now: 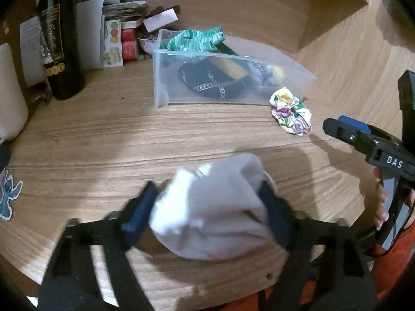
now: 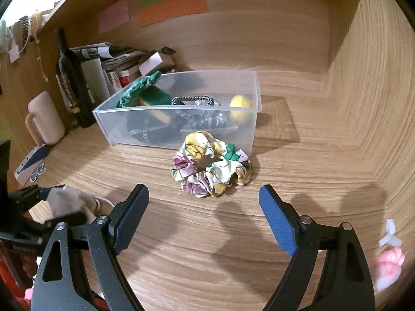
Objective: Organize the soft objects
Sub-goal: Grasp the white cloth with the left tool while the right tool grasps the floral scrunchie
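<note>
White soft cloth bundle (image 1: 210,207) sat squeezed between the blue pads of the left gripper (image 1: 207,212), held just above the wooden desk top (image 1: 109,134); motion blur hid whether it touched the wood. In the right wrist view the same bundle (image 2: 64,199) showed at the left edge, pinched in that gripper. The right gripper (image 2: 203,197) hovered with its fingers spread wide and nothing between them, pointed toward a floral fabric scrunchie (image 2: 211,164) lying on the desk.

That scrunchie (image 1: 290,114) rested just beside the front wall of a translucent plastic bin (image 1: 181,77), near its right corner. Inside the bin lay a green patterned cloth (image 1: 194,40) draped over the back rim, a black item with a silver chain (image 1: 212,83), a yellow and green sponge-like block (image 2: 155,106) and a yellow round soft ball (image 2: 241,107).

Left of the bin stood a dark glass wine bottle (image 1: 62,46), a cream mug with a handle (image 2: 45,119), and a cluttered stack of papers and small boxes (image 1: 114,26) against the back wall. A blue cartoon sticker (image 1: 7,194) lay at the desk's left edge. Coloured paper notes (image 2: 171,7) were stuck on the back panel, and a pink soft object (image 2: 389,264) lay at the far right, well apart from the bin.
</note>
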Available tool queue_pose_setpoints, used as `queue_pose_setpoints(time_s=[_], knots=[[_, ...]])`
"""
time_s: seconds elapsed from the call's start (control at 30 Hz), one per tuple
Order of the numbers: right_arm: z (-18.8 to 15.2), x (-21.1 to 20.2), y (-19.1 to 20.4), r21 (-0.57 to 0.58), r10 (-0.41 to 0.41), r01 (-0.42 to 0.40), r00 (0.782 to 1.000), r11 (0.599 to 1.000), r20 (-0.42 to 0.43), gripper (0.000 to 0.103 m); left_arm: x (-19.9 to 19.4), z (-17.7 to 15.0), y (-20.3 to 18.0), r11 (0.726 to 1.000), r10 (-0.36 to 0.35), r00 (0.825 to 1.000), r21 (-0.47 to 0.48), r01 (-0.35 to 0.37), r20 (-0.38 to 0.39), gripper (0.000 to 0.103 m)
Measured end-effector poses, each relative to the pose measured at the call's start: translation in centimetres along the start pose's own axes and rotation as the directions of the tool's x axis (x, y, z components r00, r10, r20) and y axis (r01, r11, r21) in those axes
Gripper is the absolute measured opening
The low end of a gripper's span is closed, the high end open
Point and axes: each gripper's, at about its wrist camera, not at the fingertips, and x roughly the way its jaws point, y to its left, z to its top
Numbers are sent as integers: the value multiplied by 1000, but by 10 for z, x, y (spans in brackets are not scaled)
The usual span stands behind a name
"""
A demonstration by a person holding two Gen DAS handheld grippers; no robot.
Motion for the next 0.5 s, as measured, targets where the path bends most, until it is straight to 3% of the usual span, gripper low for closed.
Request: queue_pose_setpoints(time_s=[0.2,0.37,0.5], knots=[[9,20,-2,-6,20,-20,998,1000,-53,85,3,14,4,1000,-17,1000,7,17,15,40],[19,42,0,-36,22,-26,994,999,-107,85,2,40,1,999,-30,998,34,28,54,36],[26,58,1,-59,-6,-2,990,998,-139,85,0,62,0,999,3,994,37,-7,113,36]])
